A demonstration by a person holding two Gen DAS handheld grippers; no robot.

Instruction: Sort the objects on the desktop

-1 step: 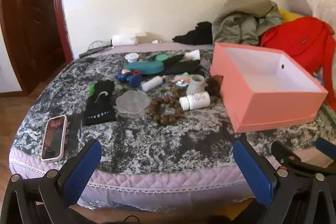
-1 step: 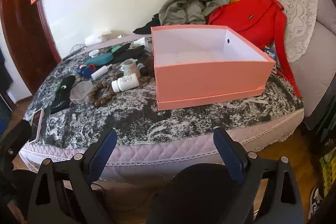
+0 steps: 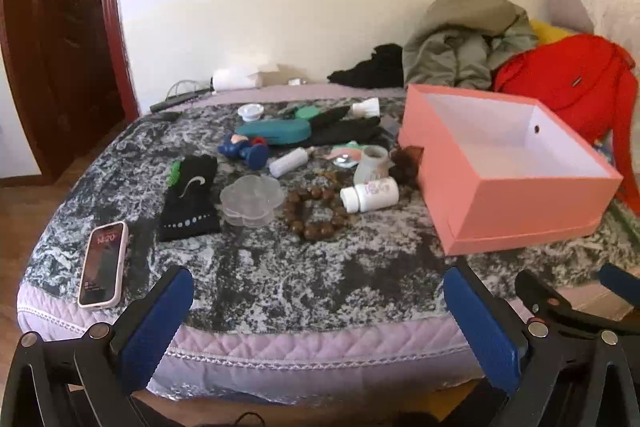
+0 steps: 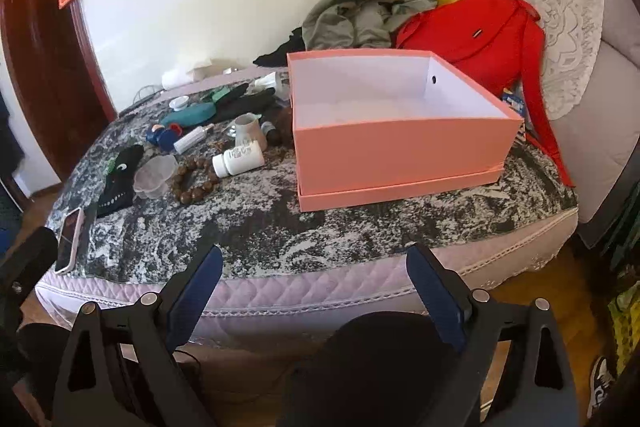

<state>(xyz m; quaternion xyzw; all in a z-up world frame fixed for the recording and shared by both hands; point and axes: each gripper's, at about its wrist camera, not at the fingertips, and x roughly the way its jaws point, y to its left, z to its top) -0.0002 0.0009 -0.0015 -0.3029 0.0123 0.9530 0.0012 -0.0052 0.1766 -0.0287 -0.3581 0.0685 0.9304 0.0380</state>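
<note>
An open pink box (image 3: 512, 203) (image 4: 400, 151) with a white inside stands on the right of the marbled bed cover, empty. Left of it lie a white pill bottle (image 3: 370, 194) (image 4: 239, 158), a wooden bead bracelet (image 3: 316, 213) (image 4: 194, 181), a clear flower-shaped dish (image 3: 250, 200), a black sock (image 3: 191, 197), a phone (image 3: 103, 263) (image 4: 69, 239), a teal case (image 3: 274, 132) and a blue toy (image 3: 244, 149). My left gripper (image 3: 318, 301) and right gripper (image 4: 316, 277) are both open and empty, at the bed's near edge.
A red bag (image 3: 568, 83), a grey-green jacket (image 3: 464, 39) and black cloth (image 3: 372, 67) are piled behind the box by the wall. Pillows (image 4: 552, 19) lie at the right. A dark wooden door (image 3: 48, 47) stands at the left.
</note>
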